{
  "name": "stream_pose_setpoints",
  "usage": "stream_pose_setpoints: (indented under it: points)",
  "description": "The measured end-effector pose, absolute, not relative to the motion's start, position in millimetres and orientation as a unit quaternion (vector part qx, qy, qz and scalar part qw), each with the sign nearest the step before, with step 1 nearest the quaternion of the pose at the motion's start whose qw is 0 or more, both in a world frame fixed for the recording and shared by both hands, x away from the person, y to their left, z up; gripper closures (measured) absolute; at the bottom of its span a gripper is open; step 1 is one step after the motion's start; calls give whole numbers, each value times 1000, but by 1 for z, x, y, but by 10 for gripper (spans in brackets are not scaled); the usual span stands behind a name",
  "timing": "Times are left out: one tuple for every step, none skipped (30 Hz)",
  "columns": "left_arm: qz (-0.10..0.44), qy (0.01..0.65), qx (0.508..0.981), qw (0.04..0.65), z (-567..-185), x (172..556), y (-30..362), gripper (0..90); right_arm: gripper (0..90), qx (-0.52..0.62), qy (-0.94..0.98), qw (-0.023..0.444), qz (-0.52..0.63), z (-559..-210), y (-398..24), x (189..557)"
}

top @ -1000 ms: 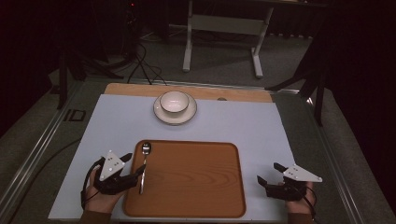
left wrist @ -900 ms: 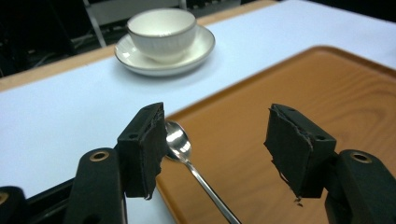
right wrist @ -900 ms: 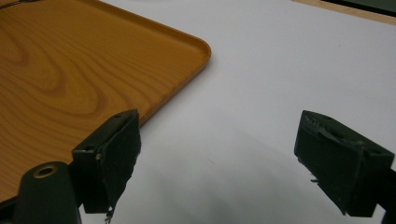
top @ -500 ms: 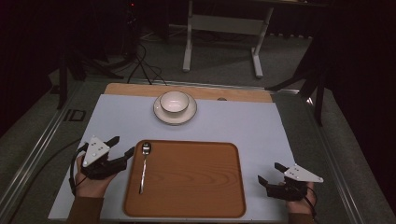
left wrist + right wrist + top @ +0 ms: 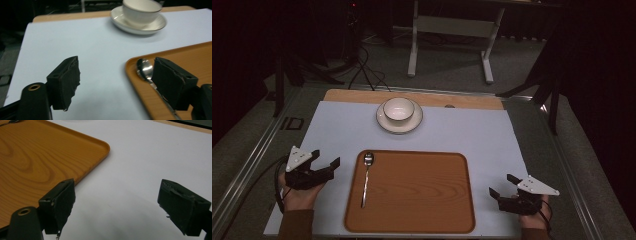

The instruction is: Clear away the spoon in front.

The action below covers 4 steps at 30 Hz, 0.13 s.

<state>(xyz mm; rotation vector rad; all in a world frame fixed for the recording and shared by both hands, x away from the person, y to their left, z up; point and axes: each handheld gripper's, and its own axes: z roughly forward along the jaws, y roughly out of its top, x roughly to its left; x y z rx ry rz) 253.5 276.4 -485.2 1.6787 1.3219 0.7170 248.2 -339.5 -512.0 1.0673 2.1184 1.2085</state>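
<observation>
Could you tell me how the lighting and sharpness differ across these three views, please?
High view: dim, surroundings nearly black, the mat evenly lit. Left gripper view: the cup is soft, the spoon bowl shows a bright glint, and the near pads are blurred. Right gripper view: the tray grain is fairly crisp; a soft shadow lies under the claw.

Dark lab: cables, metal stand

I see the spoon lying in the tray, along its left edge; behind the tray sits the cup on its saucer.
</observation>
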Motion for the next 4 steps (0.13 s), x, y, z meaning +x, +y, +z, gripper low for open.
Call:
stream_pose_setpoints:
  points:
    - [289,531,675,423,-486,254,277,209,144,390,773,238,441,-512,-340,248]
    - [295,532,675,417,-488,255,277,203,144,390,773,238,440,-512,-340,248]
    - [301,532,677,411,-490,257,276,202,144,389,773,238,440,-512,-340,248]
    - [301,532,677,411,-490,257,276,202,144,389,775,237,438,-512,-340,249]
